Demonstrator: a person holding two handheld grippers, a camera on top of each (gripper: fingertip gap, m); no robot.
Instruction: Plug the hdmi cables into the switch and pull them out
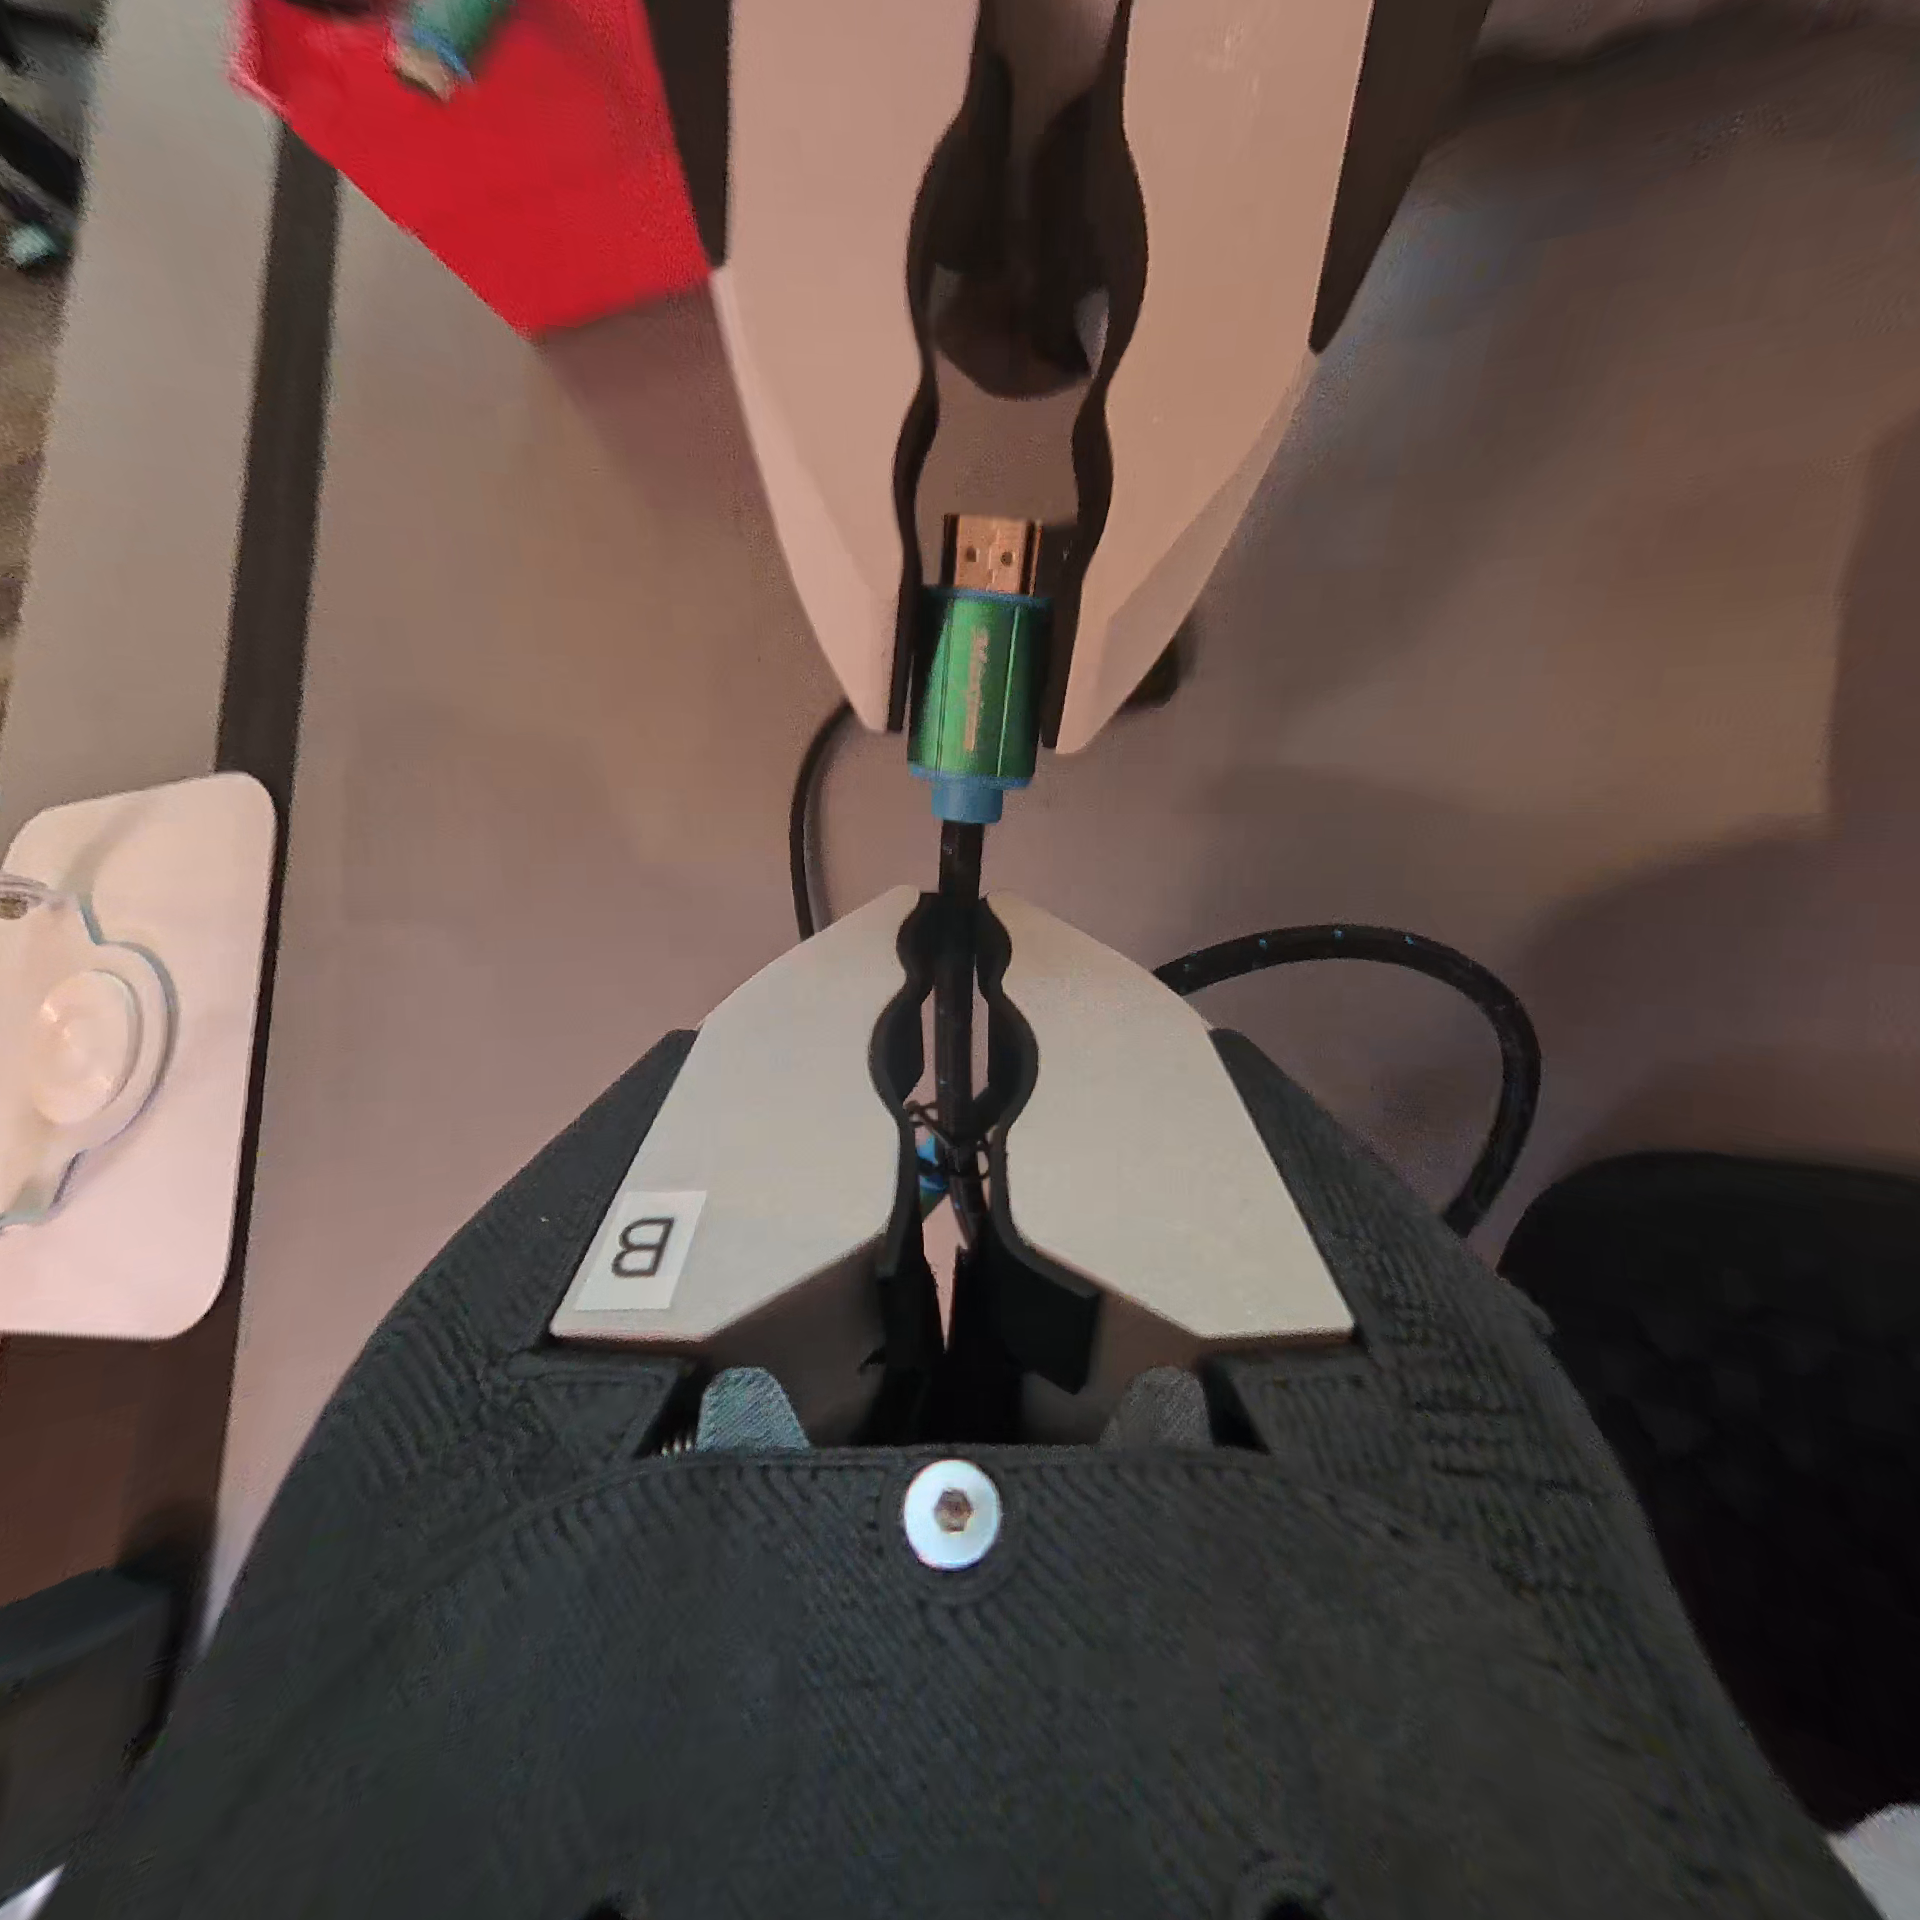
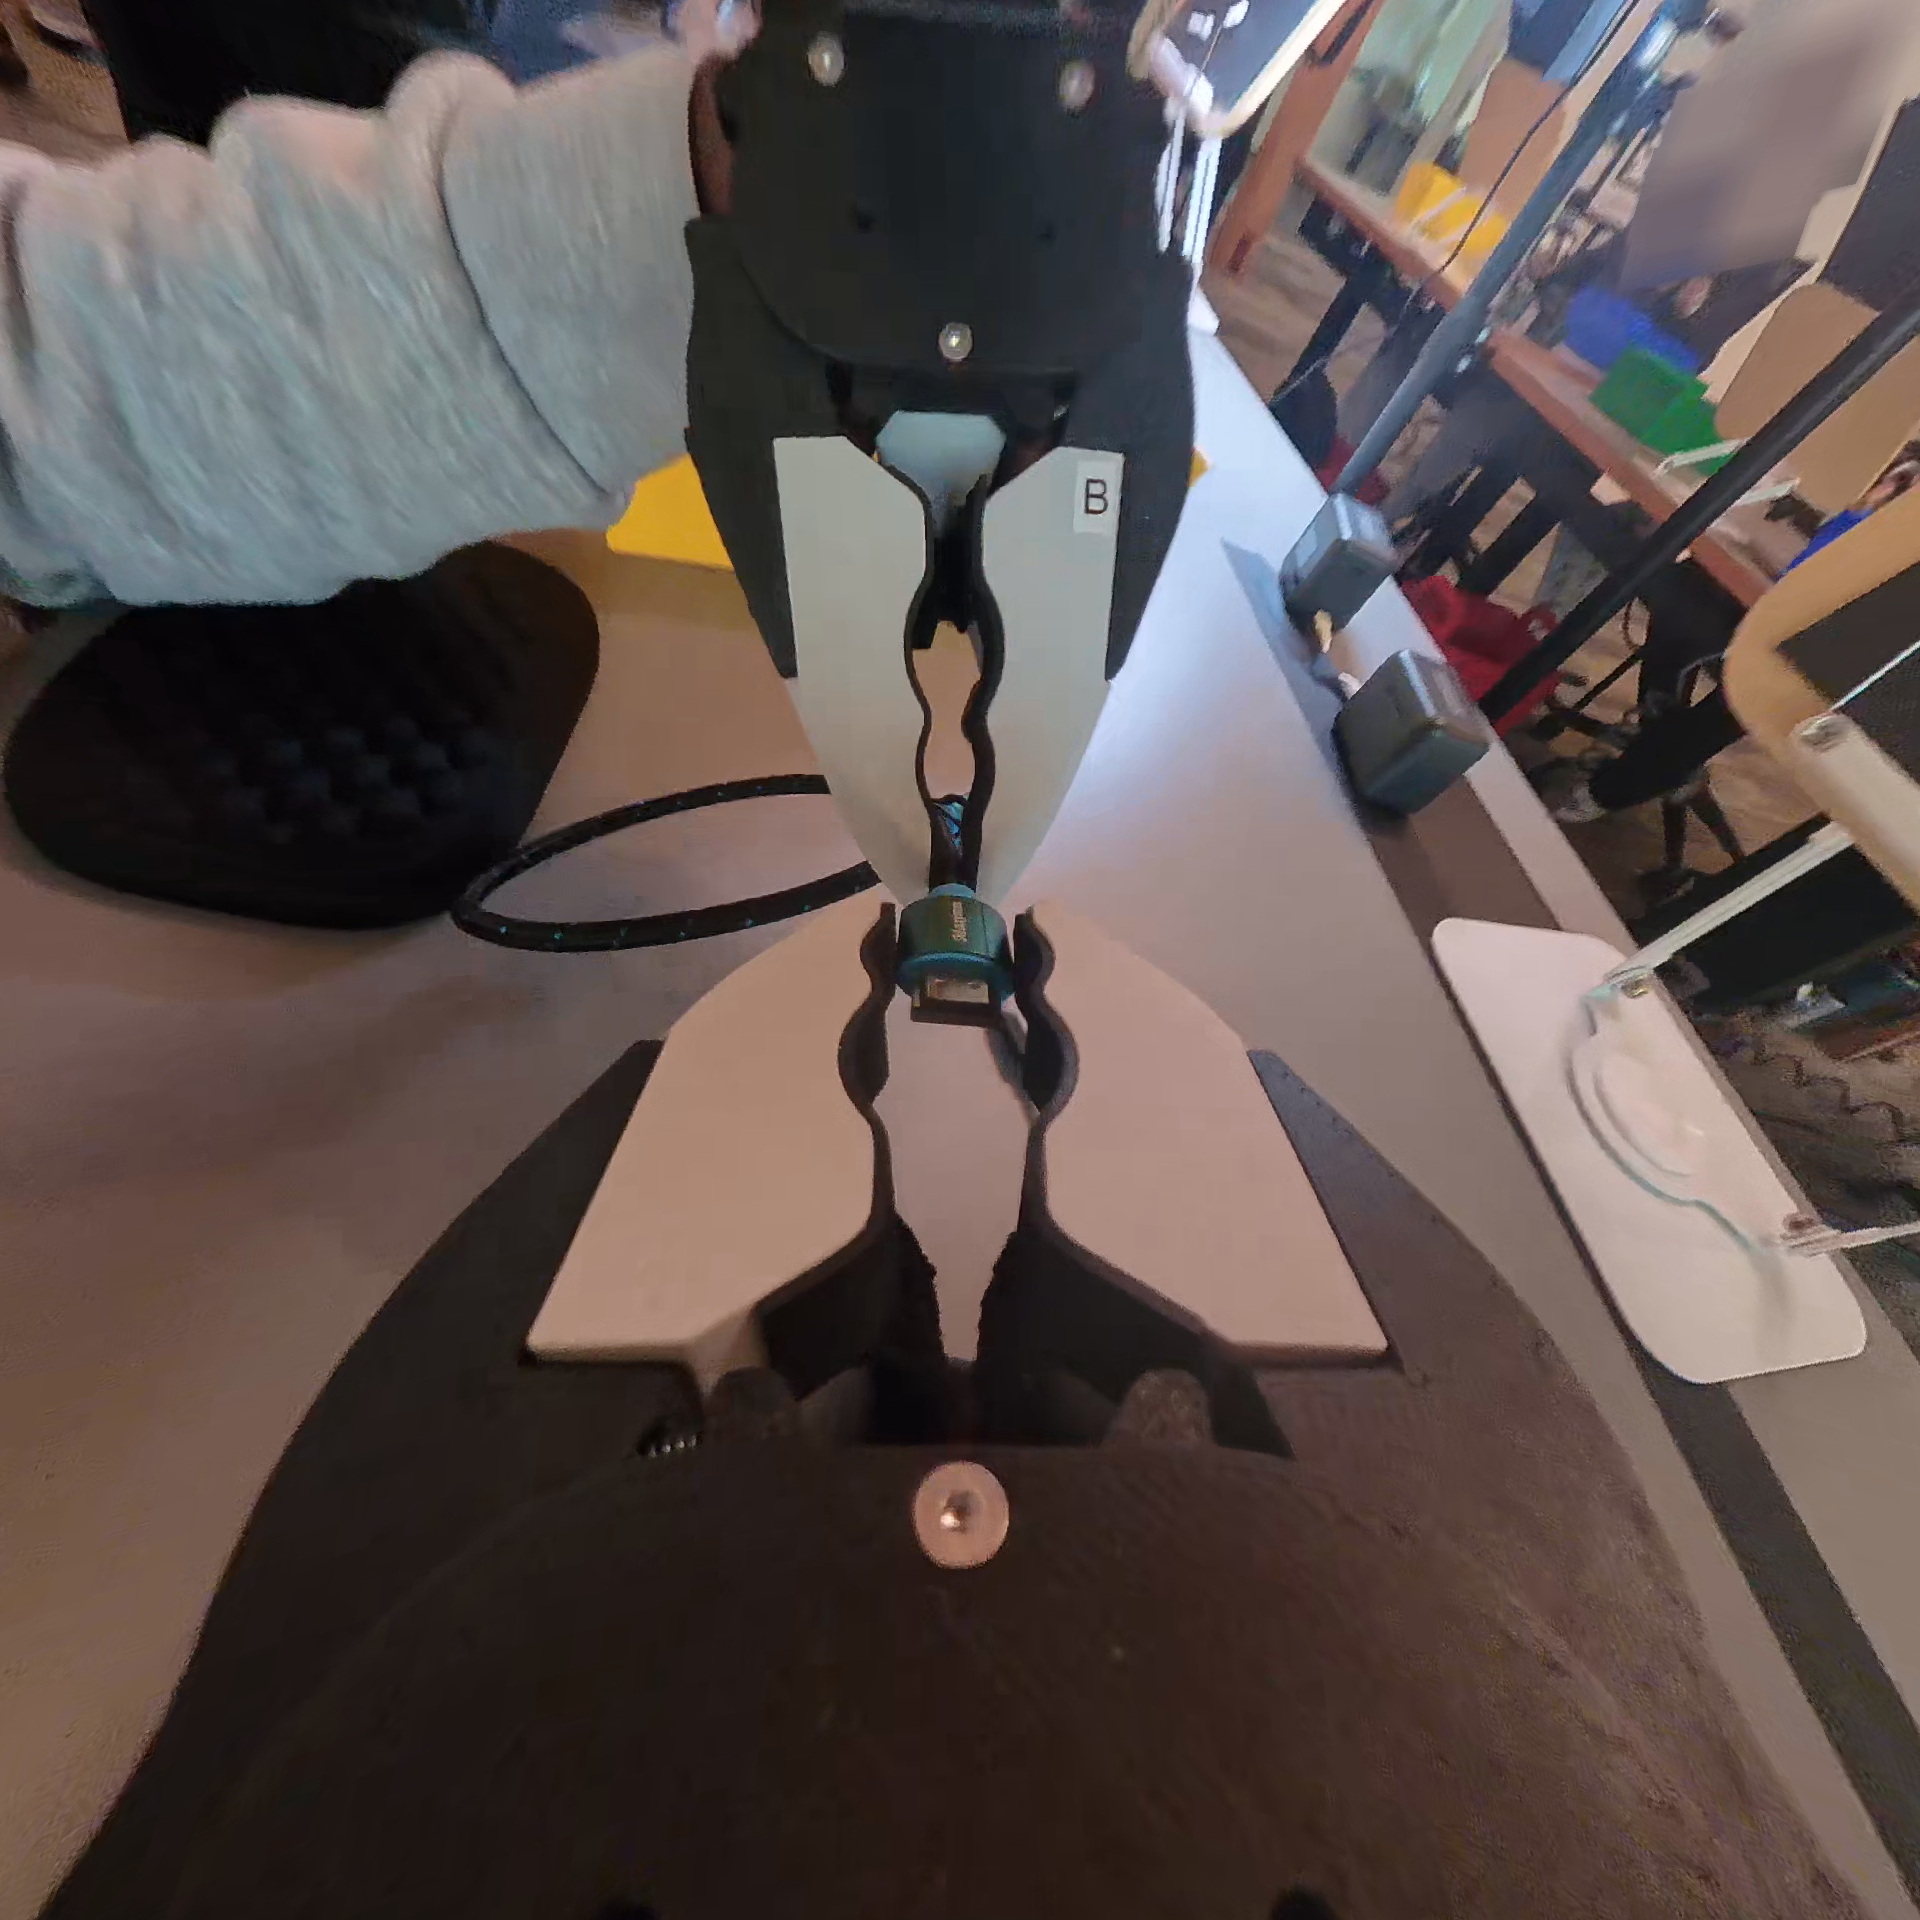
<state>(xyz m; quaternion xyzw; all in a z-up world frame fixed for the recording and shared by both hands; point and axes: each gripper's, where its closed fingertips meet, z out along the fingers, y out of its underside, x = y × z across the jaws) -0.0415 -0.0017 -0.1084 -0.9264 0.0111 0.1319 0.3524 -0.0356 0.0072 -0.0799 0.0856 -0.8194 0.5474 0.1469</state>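
A green HDMI plug (image 1: 977,681) with a gold tip is held above the grey table (image 1: 520,831). My left gripper (image 1: 956,904) is shut on the black braided cable (image 1: 1496,1039) just behind the plug. My right gripper (image 1: 977,732) comes from the opposite side, and its fingertips close on the plug's green body. In the right wrist view the plug (image 2: 951,940) sits between my right gripper's tips (image 2: 954,920), with my left gripper (image 2: 951,868) right behind it and the cable (image 2: 582,925) looping left. I cannot make out the switch.
A red box (image 1: 499,156) stands at the far left, with a second, blurred green plug (image 1: 436,42) above it. A white plate with a clear stand (image 2: 1642,1143) lies by the table edge. A black textured pad (image 2: 291,748), two grey boxes (image 2: 1408,727) and a grey sleeve (image 2: 312,343) are nearby.
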